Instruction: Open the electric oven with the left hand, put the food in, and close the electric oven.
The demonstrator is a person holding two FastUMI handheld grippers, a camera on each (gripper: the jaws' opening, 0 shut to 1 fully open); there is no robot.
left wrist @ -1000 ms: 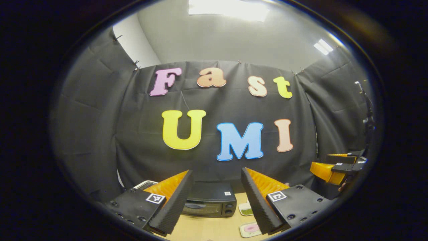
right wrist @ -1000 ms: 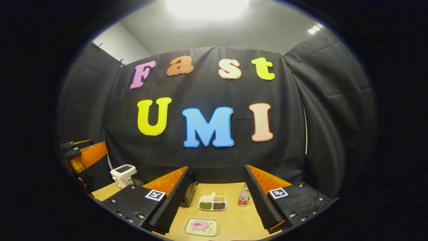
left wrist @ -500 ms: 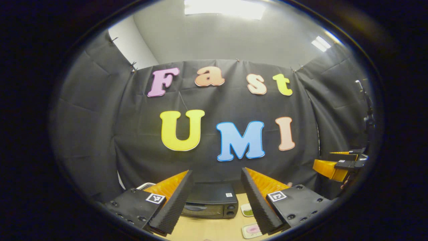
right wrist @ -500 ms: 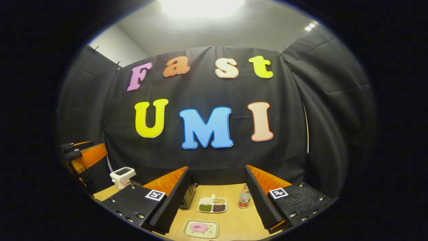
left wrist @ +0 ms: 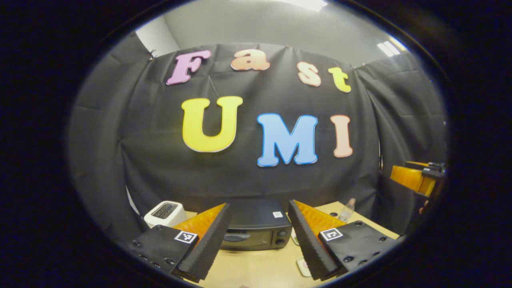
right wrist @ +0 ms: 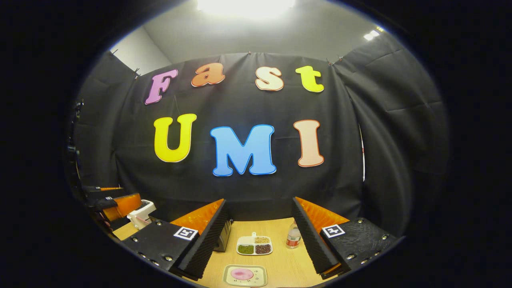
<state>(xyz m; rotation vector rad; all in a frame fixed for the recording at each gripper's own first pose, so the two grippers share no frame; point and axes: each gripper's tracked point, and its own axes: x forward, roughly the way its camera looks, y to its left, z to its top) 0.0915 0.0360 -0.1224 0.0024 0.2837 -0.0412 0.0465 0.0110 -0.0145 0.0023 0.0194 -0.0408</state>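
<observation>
The black electric oven (left wrist: pixel 256 228) stands on the wooden table with its door shut, straight ahead of my left gripper (left wrist: pixel 259 205), which is open, holds nothing and stays apart from the oven. A plate with pink food (right wrist: pixel 245 275) lies on the table below my right gripper (right wrist: pixel 259 201), which is open with nothing between its fingers. An edge of that plate (left wrist: pixel 303 266) peeks out beside my left gripper's right finger. The right view shows the oven's side (right wrist: pixel 224 238) behind its left finger, and the left gripper (right wrist: pixel 116 200) at the far left.
A white toaster (left wrist: pixel 165 212) stands left of the oven. Right of the oven is a divided tray of beans (right wrist: pixel 255 245) and a small bottle (right wrist: pixel 293 237). The right gripper (left wrist: pixel 416 178) hangs at the far right of the left gripper view.
My left gripper has dropped and tipped downward, bringing the oven and toaster further into its view. In the right gripper view it sits lower. The right gripper has hardly moved.
</observation>
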